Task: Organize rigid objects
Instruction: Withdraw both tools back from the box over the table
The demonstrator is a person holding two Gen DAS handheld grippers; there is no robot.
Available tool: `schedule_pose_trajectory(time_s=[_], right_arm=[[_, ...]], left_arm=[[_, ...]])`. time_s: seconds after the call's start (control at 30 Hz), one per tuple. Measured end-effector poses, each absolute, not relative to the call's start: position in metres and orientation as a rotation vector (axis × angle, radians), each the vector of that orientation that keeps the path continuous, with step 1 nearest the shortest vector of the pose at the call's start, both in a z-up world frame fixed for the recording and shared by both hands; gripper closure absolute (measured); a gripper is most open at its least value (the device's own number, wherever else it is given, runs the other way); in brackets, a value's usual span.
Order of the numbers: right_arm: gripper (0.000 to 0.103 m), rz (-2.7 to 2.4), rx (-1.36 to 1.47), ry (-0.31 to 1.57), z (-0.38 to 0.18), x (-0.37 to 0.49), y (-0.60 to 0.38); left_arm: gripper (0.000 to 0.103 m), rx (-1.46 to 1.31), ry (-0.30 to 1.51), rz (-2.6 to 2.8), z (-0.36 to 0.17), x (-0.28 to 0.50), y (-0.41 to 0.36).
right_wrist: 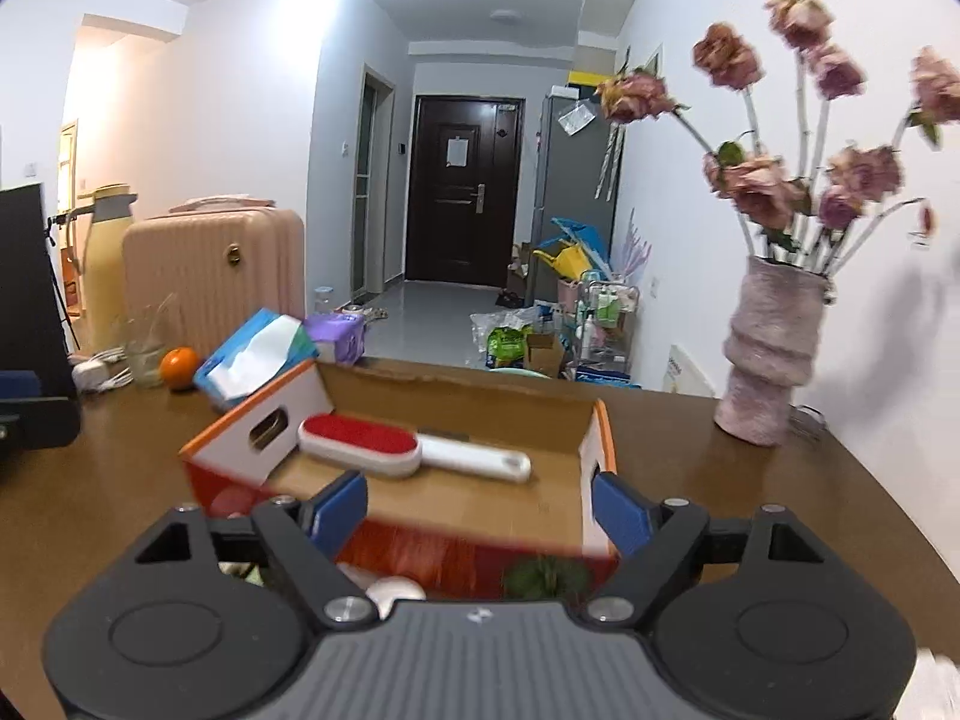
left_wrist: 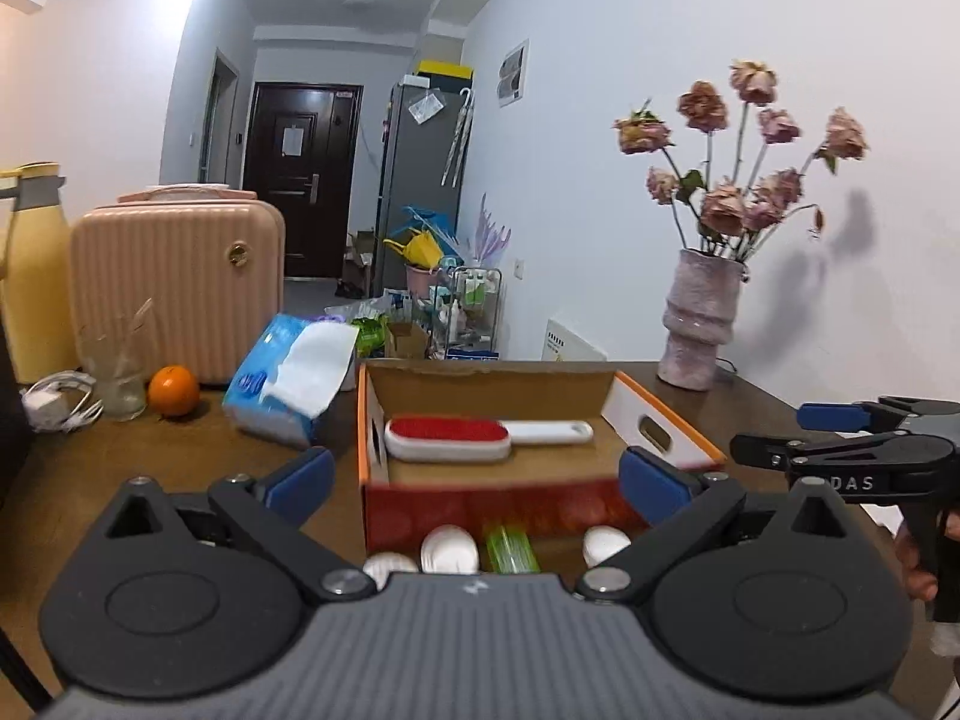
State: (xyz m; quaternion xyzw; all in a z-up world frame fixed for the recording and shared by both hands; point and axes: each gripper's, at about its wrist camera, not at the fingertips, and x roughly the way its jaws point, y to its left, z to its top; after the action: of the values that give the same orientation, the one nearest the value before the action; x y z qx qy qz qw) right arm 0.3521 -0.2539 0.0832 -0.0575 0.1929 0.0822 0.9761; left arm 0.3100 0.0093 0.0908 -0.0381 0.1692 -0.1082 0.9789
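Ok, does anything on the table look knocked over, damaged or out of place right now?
Mostly minor: the tissue pack lies tipped on its side left of the cardboard box, a tissue hanging out. The box's far rim looks ragged. The lint brush lies flat inside. Small white items and a green one sit loose in front.

On the far left of the tabletop (left_wrist: 180,450) stand a pink suitcase (left_wrist: 180,282), an orange (left_wrist: 174,391) and a tissue pack (left_wrist: 288,381), and at the far right a vase (left_wrist: 699,324) holds dried roses (left_wrist: 744,180).
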Motion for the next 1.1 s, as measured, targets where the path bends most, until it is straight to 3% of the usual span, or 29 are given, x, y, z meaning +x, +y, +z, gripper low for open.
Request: schedule_pose_trajectory(time_s=[0.57, 1.1], right_arm=[[0.012, 0.089, -0.099, 0.425, 0.014, 0.152, -0.245], [0.008, 0.069, -0.151, 0.396, 0.019, 0.144, -0.243]], left_arm=[[0.0, -0.061, 0.345, -0.092, 0.02, 0.141, 0.022], [0.0, -0.016, 0.352, -0.129, 0.01, 0.137, -0.001]])
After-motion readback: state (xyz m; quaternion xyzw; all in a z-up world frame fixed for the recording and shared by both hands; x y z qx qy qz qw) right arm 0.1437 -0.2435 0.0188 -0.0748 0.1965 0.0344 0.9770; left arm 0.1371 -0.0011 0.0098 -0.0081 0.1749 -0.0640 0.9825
